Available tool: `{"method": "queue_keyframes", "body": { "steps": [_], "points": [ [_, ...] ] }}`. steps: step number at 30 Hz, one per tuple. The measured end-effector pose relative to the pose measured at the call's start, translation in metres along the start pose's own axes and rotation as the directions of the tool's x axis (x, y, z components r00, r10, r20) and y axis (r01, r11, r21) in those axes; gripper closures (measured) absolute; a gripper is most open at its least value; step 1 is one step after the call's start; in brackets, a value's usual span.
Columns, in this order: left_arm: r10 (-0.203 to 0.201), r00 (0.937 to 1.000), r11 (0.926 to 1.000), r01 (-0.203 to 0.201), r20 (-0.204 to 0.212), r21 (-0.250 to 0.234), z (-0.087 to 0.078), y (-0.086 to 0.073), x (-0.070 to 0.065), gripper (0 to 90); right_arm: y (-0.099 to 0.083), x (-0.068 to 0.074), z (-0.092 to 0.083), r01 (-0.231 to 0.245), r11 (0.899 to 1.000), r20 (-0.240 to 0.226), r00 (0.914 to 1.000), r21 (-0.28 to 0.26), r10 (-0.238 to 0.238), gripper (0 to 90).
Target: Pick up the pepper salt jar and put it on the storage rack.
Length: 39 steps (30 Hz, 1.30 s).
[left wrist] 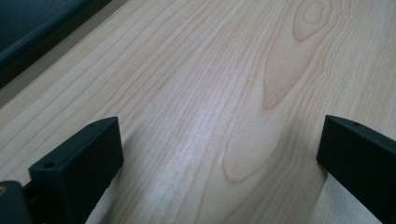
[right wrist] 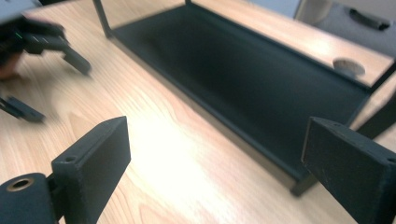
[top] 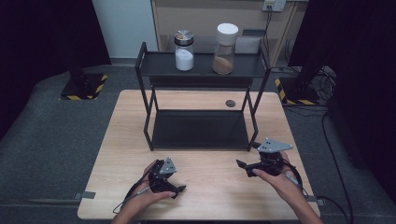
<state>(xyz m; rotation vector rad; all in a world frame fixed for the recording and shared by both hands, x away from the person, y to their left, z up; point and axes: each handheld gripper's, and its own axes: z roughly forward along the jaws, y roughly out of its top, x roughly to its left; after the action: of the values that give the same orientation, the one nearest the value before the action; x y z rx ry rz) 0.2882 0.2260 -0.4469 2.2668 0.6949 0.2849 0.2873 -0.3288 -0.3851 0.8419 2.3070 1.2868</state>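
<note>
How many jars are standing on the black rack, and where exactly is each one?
2. Both stand on the top shelf of the black rack: the jar with white powder toward its left, the jar with brown powder toward its right. The lower shelf holds none.

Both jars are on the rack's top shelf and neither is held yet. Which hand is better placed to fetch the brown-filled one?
Probably the right. The brown-filled jar stands toward the right end of the rack, and the right gripper sits nearer the rack, jaws open and empty. The left gripper lies farther back, nearer the white-filled jar.

Front bench: lying bare, giving passing room.
Rack: blocking the bench's middle.
Jars: occupying the top shelf.
</note>
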Motion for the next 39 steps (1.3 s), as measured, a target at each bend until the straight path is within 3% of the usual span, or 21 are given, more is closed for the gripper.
{"method": "queue_keyframes", "body": {
  "steps": [5, 11, 19, 27, 34, 35, 37, 39],
  "points": [
    [-0.004, 1.0, 1.0, 0.004, -0.005, 0.001, -0.003, -0.003, -0.003, 0.0, -0.021, -0.002, 0.003, -0.034, 0.999, 0.032, 0.9989, 0.037, 0.033, 8.2],
    [-0.002, 1.0, 1.0, 0.002, -0.003, 0.0, -0.004, -0.004, -0.003, 0.0, -0.038, -0.007, 0.007, -0.051, 0.994, 0.035, 0.9983, 0.095, 0.048, 8.7],
    [-0.001, 1.0, 1.0, 0.001, -0.002, 0.001, -0.005, -0.005, -0.003, 0.0, -0.042, -0.004, 0.009, -0.042, 0.99, 0.023, 0.999, 0.136, 0.04, 8.1],
    [0.004, 1.0, 1.0, -0.004, 0.003, 0.001, -0.006, -0.005, -0.002, 0.0, -0.039, 0.002, 0.02, 0.009, 0.983, -0.013, 0.9999, 0.181, -0.007, 7.3],
    [0.005, 1.0, 1.0, -0.005, 0.003, 0.001, -0.006, -0.006, -0.002, 0.0, -0.036, 0.006, 0.033, 0.045, 0.962, -0.031, 0.9988, 0.271, -0.038, 5.7],
    [0.005, 1.0, 1.0, -0.005, 0.003, 0.001, -0.006, -0.006, -0.002, 0.0, -0.036, 0.006, 0.035, 0.043, 0.958, -0.031, 0.9989, 0.285, -0.036, 3.8],
    [0.005, 1.0, 1.0, -0.005, 0.004, 0.001, -0.006, -0.006, -0.002, 0.0, -0.038, 0.001, 0.037, 0.0, 0.958, -0.044, 0.9989, 0.288, 0.014, 1.5],
    [0.005, 1.0, 1.0, -0.005, 0.004, 0.001, -0.006, -0.006, -0.002, 0.0, -0.04, 0.001, 0.036, 0.001, 0.96, -0.044, 0.999, 0.281, 0.012, 1.3]
  ]
}}
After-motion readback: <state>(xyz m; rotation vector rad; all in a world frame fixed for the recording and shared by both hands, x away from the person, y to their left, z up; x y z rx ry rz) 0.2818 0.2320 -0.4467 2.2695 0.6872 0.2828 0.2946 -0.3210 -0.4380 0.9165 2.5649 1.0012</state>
